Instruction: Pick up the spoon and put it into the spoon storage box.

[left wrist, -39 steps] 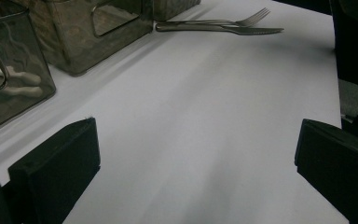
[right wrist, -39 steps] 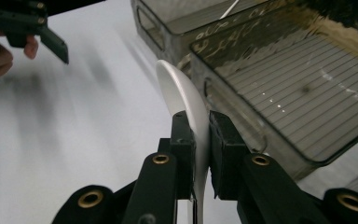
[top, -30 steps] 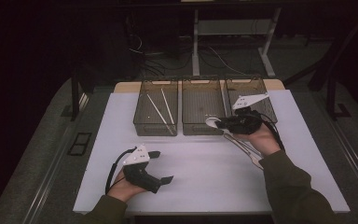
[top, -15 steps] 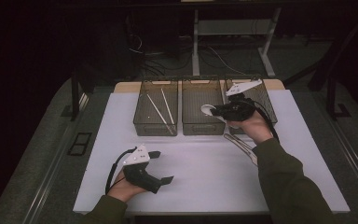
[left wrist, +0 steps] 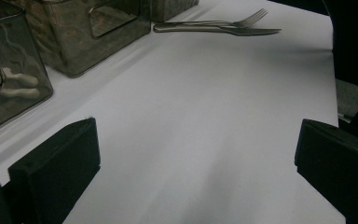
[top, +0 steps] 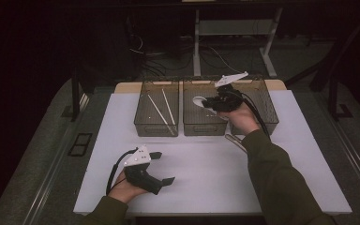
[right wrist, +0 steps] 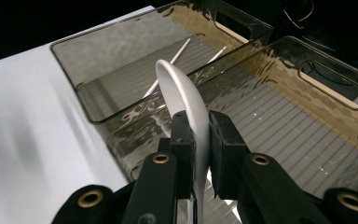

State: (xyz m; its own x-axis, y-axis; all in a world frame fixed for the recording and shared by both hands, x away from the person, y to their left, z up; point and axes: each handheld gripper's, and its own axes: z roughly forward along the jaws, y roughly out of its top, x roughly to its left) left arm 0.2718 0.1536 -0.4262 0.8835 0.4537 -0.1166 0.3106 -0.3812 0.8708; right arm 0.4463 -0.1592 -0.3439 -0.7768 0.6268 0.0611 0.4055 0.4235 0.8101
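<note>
My right gripper (top: 207,102) is shut on a white spoon (top: 198,100) and hovers over the middle of three smoky clear bins (top: 204,129). The right gripper view has the spoon (right wrist: 181,91) pinched edge-on between the pads of the gripper (right wrist: 198,127), its bowl sticking out above that bin (right wrist: 284,123). The left bin (top: 155,132) holds two white chopsticks (top: 162,110). My left gripper (top: 163,168) rests on the white mat at the front left, jaws wide open with nothing between them (left wrist: 196,158).
A metal fork and knife (top: 234,139) lie on the white mat (top: 206,178) in front of the right bin (top: 268,110), and appear far off in the left gripper view (left wrist: 214,27). Beyond the bins are dark floor, cables and a table frame.
My right hand has carried the spoon back and to the left, from near the right bin's front to above the middle bin. The left hand has stayed where it was.
</note>
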